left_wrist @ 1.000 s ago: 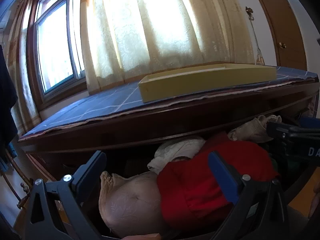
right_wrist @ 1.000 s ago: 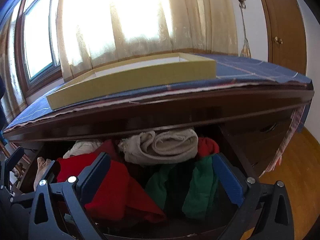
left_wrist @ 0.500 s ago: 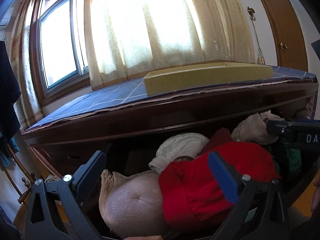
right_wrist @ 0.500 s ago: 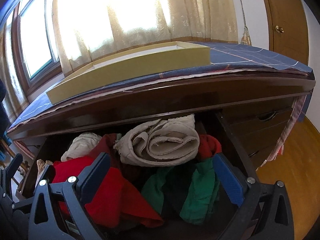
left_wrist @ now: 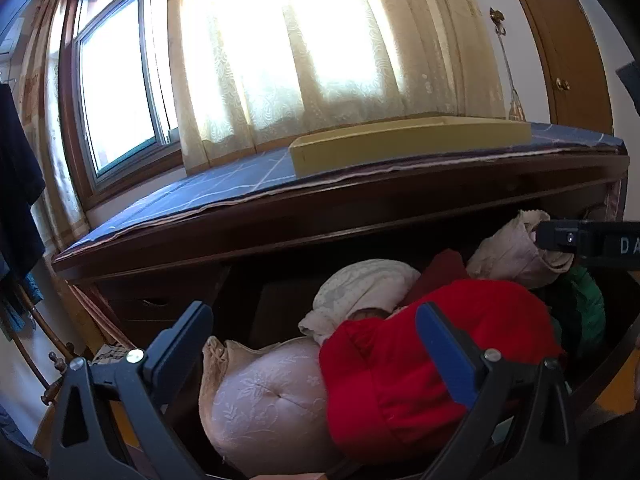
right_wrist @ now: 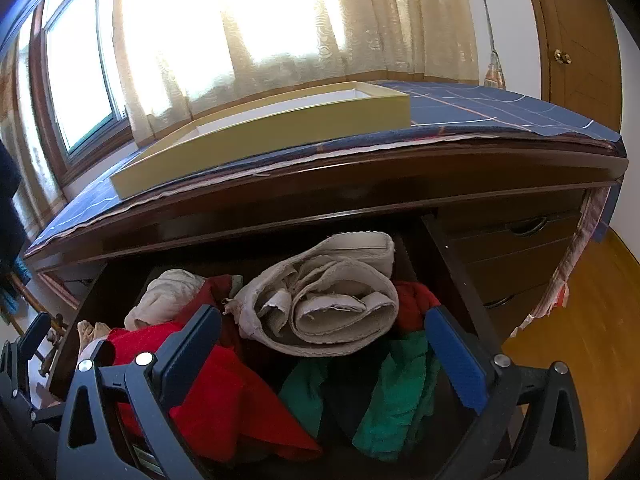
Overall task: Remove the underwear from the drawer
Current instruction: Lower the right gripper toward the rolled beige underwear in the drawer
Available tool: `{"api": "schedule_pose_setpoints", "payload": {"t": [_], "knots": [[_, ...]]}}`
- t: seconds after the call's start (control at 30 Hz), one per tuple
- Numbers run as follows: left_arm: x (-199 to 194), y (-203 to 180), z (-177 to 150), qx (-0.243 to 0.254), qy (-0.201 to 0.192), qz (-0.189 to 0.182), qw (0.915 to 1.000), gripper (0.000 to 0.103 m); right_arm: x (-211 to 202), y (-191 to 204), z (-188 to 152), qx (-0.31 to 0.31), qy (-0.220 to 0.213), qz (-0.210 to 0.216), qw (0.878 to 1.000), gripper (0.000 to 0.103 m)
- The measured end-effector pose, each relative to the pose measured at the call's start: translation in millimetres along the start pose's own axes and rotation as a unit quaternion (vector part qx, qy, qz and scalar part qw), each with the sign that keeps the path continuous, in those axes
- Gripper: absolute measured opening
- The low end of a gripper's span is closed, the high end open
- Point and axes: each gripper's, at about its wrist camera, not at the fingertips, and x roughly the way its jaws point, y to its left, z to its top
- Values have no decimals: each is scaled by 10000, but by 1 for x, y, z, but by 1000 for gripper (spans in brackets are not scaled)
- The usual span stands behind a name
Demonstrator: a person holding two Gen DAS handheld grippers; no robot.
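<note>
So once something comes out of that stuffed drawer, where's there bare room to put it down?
On the blue checked cloth right of the shallow yellow box, or inside the box itself. The open wooden drawer is crowded edge to edge with clothes.

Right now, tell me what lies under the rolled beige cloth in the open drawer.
The rolled beige cloth rests on a red garment at its left and green fabric in front, with more red at its right. What lies directly beneath it is covered.
</note>
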Motion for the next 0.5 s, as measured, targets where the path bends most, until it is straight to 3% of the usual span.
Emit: {"api": "schedule_pose_setpoints", "payload": {"t": [0.5], "knots": [[-6,-1,-2,174,117,-50,9998,103,-16,-1,-8,-219,-32,-25,9998,103]]}}
